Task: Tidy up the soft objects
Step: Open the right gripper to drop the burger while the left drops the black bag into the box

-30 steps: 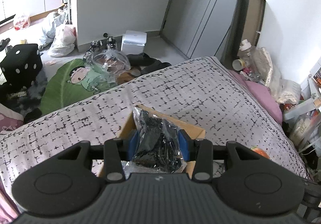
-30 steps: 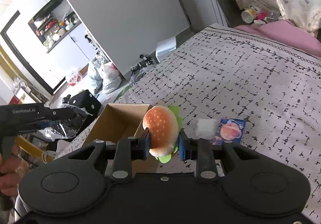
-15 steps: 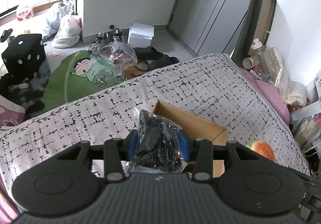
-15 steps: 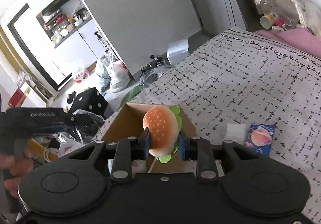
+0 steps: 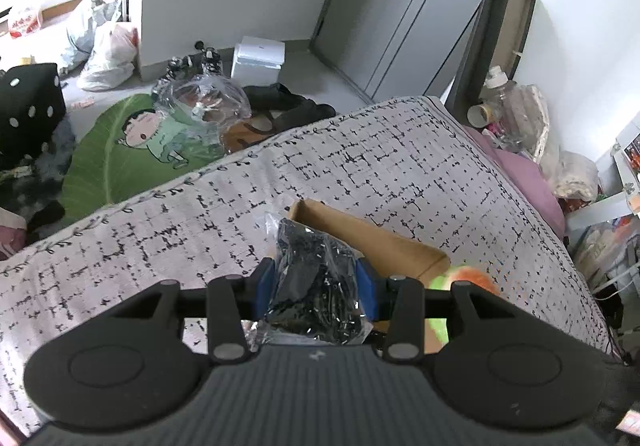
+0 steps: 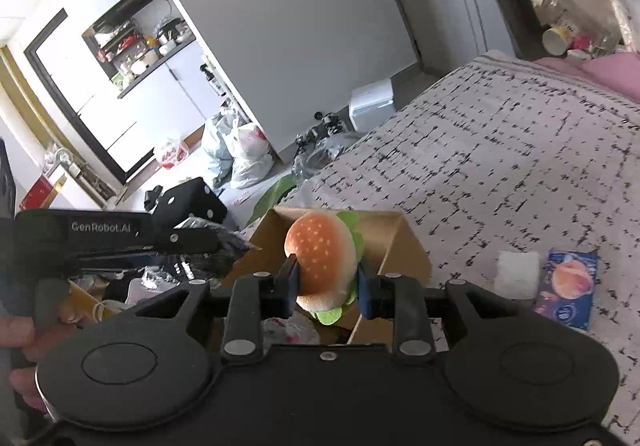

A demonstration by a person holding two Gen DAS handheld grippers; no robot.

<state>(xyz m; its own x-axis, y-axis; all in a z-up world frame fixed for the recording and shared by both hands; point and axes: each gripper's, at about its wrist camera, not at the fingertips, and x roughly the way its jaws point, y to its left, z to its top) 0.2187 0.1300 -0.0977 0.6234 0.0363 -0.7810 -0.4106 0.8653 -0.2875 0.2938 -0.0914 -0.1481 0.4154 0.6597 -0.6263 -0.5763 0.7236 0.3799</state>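
Loosening: our right gripper (image 6: 326, 282) has just been opening around the plush hamburger (image 6: 322, 260), still between its pads above the cardboard box (image 6: 404, 246) ahead — release looks begun. Tan seeded bun, green felt lettuce. Left gripper (image 5: 316, 286) clamps a crinkled bag of black items (image 5: 316, 278), box just beyond.

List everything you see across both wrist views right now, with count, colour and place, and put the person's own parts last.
Cardboard box: one, brown, open, on the bed.
Burger plush: one, orange bun with green lettuce, over the box.
Plastic bag: one, clear with black contents, over the box's near edge.
Bedspread: one, pale with black marks.
White pad: one, on the bed beside the box.
Blue packet: one, next to the pad.
Dice cushion: one, black with white dots, on the floor.
Left gripper: clamped on the bag.
Right gripper: jaws just easing open around the plush.
Hand: one, holding the left gripper's handle.
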